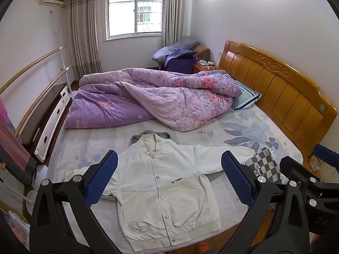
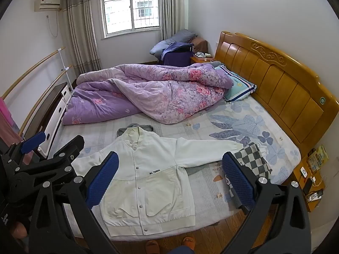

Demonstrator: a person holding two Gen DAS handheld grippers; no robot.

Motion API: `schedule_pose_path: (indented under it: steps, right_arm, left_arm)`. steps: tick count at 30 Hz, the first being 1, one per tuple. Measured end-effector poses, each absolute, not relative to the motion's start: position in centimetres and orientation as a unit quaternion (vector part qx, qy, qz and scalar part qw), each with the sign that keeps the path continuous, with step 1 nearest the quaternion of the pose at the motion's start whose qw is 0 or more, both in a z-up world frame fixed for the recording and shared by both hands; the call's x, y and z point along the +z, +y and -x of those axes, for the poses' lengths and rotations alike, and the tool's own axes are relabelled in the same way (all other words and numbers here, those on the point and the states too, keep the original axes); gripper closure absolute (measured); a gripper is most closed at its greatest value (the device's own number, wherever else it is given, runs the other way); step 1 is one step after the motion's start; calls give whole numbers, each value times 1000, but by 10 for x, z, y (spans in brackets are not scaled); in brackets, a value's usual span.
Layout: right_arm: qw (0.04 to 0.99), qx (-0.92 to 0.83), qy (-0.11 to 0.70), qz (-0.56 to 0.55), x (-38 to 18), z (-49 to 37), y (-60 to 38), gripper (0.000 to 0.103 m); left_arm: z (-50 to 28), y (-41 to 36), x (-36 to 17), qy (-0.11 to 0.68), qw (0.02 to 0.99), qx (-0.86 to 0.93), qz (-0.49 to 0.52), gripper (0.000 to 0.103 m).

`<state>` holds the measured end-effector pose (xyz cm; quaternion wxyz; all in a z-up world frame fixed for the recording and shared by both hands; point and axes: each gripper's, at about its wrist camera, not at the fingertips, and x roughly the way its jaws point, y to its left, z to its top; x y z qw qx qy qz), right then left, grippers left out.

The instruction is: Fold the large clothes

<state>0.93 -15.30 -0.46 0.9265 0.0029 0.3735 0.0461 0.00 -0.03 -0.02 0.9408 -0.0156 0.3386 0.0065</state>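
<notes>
A white snap-front jacket (image 1: 161, 182) (image 2: 146, 180) lies flat on the bed, front up, collar away from me, both sleeves spread out to the sides. A grey hood shows behind its collar (image 1: 152, 134). My left gripper (image 1: 169, 180) hovers above the jacket's chest, open, with nothing between its blue pads. My right gripper (image 2: 169, 180) hangs open over the jacket's right side and the bare sheet, holding nothing. In the left wrist view the right gripper's body (image 1: 307, 190) sits at the far right; in the right wrist view the left gripper's body (image 2: 42, 165) is at the far left.
A black-and-white checkered cloth (image 1: 264, 165) (image 2: 252, 160) lies by the jacket's right cuff. A purple floral quilt (image 1: 152, 97) is heaped across the far half of the bed. The wooden headboard (image 1: 275, 89) stands right, a low cabinet (image 1: 48, 118) left. A person's orange slippers (image 2: 169, 243) show on the floor.
</notes>
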Motion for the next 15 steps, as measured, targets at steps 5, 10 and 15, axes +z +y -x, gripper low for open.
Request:
schedule_pose_path:
  steps: [5,10,15]
  right_arm:
    - [927,46,372,-4,-5,-10,-153,9]
    - [927,46,372,-3,-3,-10,-153,9]
    - [927,44,372,0,-5,-10,-152,9]
  left_arm:
    - [-1,0,-2,342,939,5,17,5]
    - [0,-1,-1,338,941,7,15,5]
    - [0,0,-1,338,941,7,16,5]
